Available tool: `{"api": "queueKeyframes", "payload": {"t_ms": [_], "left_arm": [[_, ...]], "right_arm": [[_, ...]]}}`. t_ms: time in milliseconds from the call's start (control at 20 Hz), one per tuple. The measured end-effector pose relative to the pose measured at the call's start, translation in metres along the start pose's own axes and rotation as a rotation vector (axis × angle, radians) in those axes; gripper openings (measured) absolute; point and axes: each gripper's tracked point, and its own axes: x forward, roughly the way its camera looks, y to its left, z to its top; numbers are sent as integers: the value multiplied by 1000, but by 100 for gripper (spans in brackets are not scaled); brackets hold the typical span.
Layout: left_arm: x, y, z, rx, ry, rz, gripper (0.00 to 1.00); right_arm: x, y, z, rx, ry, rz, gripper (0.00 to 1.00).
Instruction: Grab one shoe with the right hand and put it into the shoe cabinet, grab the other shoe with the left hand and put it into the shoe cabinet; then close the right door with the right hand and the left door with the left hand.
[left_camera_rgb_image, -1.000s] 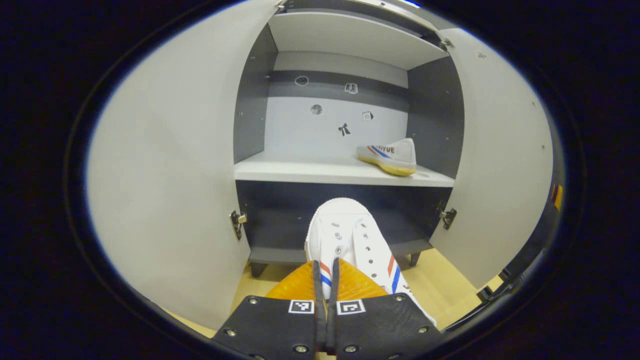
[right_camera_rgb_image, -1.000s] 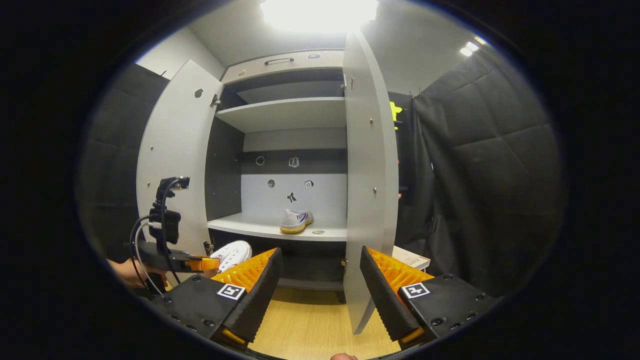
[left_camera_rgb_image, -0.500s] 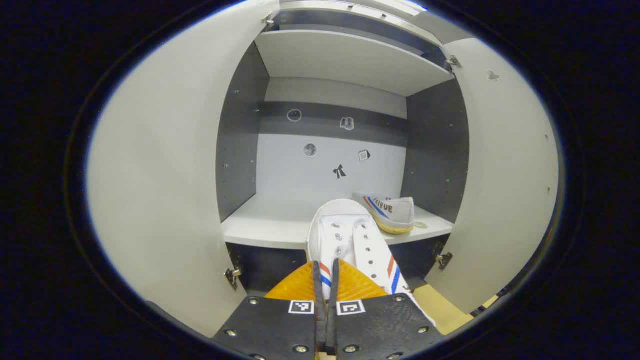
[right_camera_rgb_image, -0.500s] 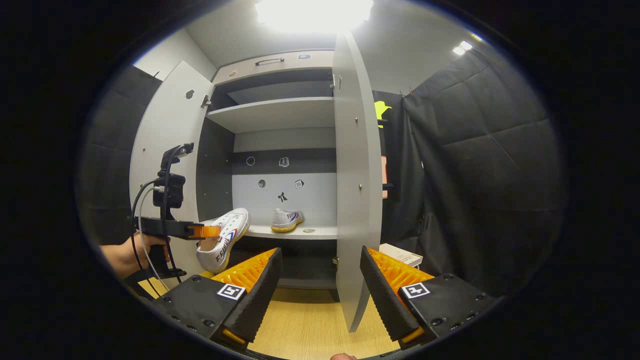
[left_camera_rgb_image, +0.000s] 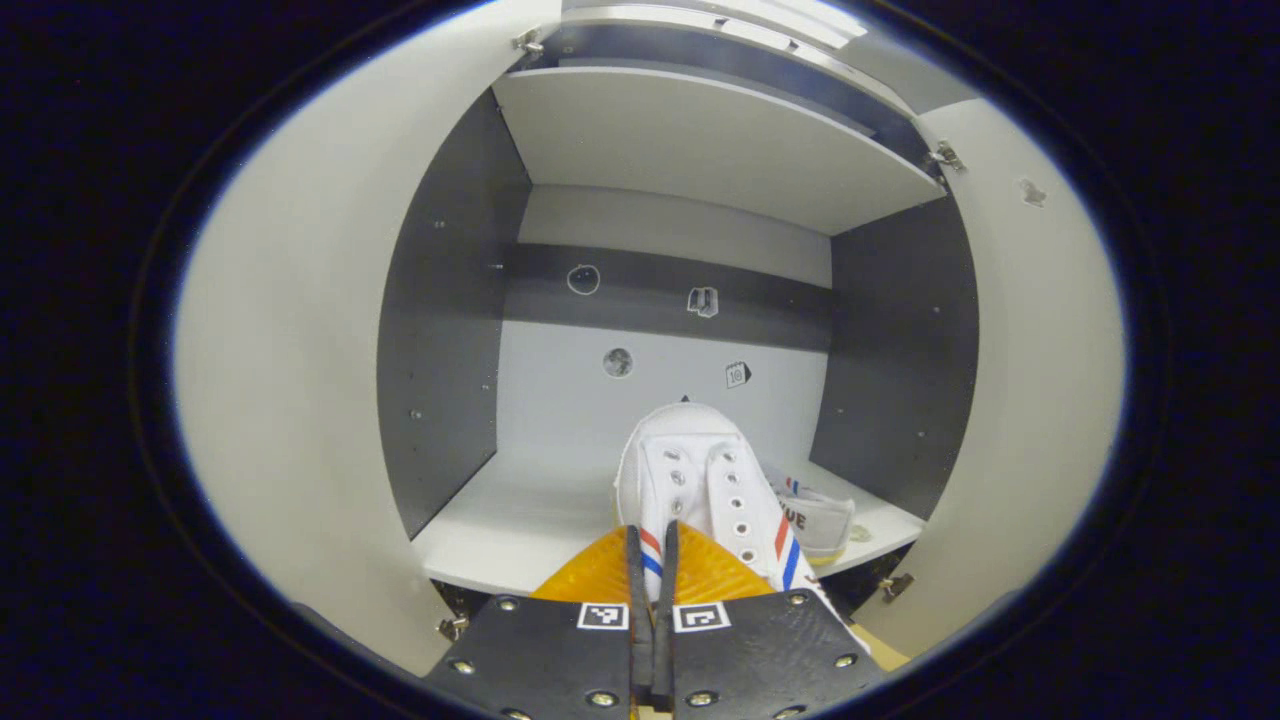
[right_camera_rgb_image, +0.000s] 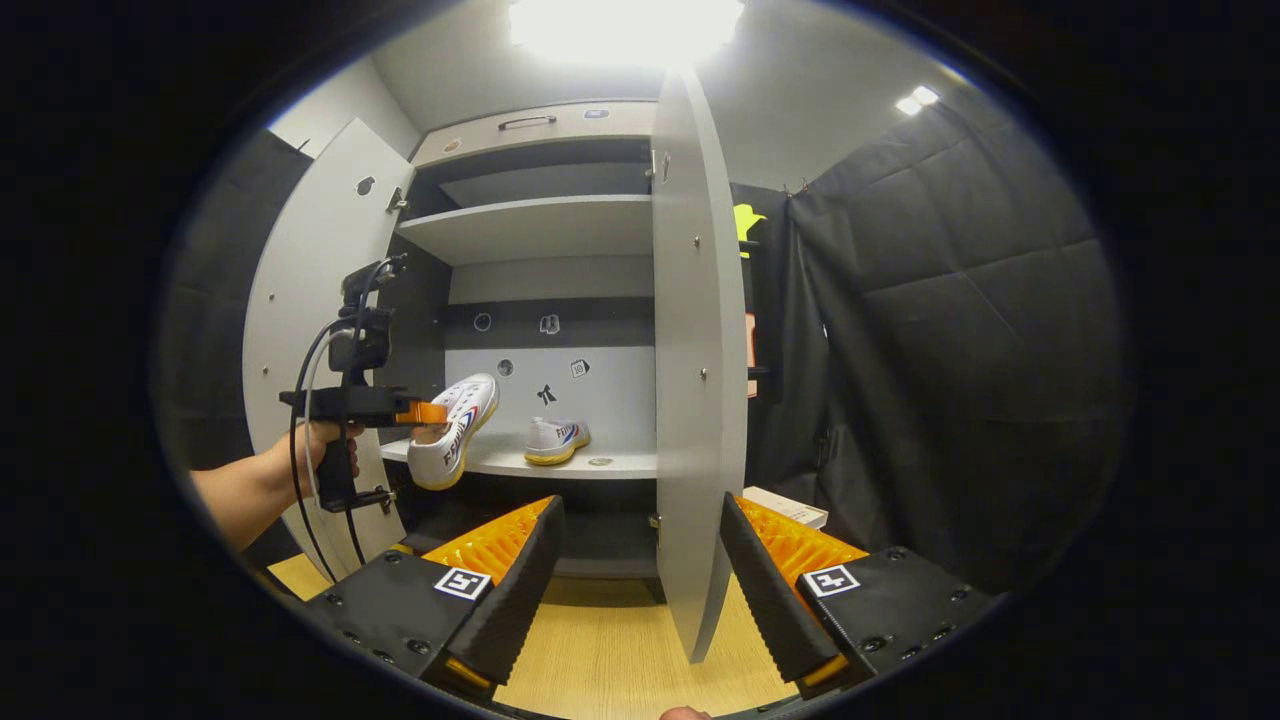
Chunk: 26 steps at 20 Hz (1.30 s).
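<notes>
Left gripper pinches white canvas sneaker with red-blue stripes above the grey cabinet shelf (toe inward). Right gripper spread, empty. Matching second sneaker rests on shelf.

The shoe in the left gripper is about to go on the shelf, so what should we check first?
1. Left gripper shut on the held shoe: ok.
2. Bare room on the middle shelf left of the parked shoe: ok.
3. Held shoe above shelf level in the right gripper view: ok.
4. Both doors open, left door and right door: ok.
5. Right gripper open and back from the cabinet: ok.
6. Gap between the two shoes: cannot tell.
</notes>
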Motion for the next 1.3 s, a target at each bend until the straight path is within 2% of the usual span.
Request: {"api": "queueKeyframes", "payload": {"t_ms": [50, 100, 150, 200, 250, 350, 400, 450, 500, 650, 700, 750, 800, 850, 900, 950, 1000, 1050, 1100, 1150, 1200, 1250, 1300], "left_arm": [[1, -1, 1, 4, -5, -1, 1], [2, -1, 1, 6, -9, -4, 1], [3, -1, 1, 5, -14, -8, 1], [3, 0, 1, 5, -16, -13, 1], [3, -1, 1, 5, -14, -16, 1], [2, -2, -1, 4, -2, -17, 1], [1, -2, -1, 3, 6, -15, 1], [-1, -2, -2, 4, 14, -14, 1], [-2, -2, -3, 3, 24, -14, 1], [-7, -2, -10, 11, 76, -15, 1], [-9, -1, -11, 13, 93, -11, 1], [-12, -1, -10, 9, 103, -12, 9], [-11, -2, -12, 5, 114, -16, 1], [-11, -3, -12, -2, 121, -16, 1], [-11, -2, -14, -1, 129, -14, 1], [-11, -2, -16, 2, 141, -5, 9], [-12, 1, -19, 10, 157, 4, 9], [-14, 2, -21, 12, 173, 14, 1], [-14, 2, -25, 8, 188, 22, 2], [-13, 1, -27, -4, 196, 21, 4], [-12, 0, -28, -14, 200, 16, 4], [-14, -2, -22, -23, 181, 5, 9], [-12, 0, -15, -8, 156, 14, 18]], "right_arm": [[-1, -1, 0, 0, -1, -7, 97], [0, -1, 0, 0, -1, -14, 92], [0, -1, -1, -1, -1, -22, 97], [0, -2, -2, -3, 1, -30, 97], [1, -2, -3, -6, 3, -38, 92], [1, -2, -5, -6, 5, -53, 92], [1, -2, -6, -6, 8, -61, 97], [2, -2, -8, -6, 11, -68, 92], [2, -3, -9, -6, 15, -77, 97], [3, -3, -13, -6, 25, -96, 97], [3, -3, -14, -7, 28, -100, 92], [4, -2, -15, -8, 32, -104, 92], [5, -1, -15, -8, 35, -105, 97], [5, -1, -16, -9, 37, -106, 92], [6, 0, -16, -11, 39, -107, 97], [6, 1, -17, -11, 41, -107, 92], [5, 2, -17, -11, 41, -104, 92], [4, 3, -16, -12, 41, -103, 92], [4, 3, -15, -15, 40, -102, 92], [6, 4, -16, -18, 40, -102, 97], [4, 2, -15, -21, 41, -103, 97], [3, 2, -16, -19, 41, -101, 92], [2, 2, -15, -17, 43, -96, 92]]}}
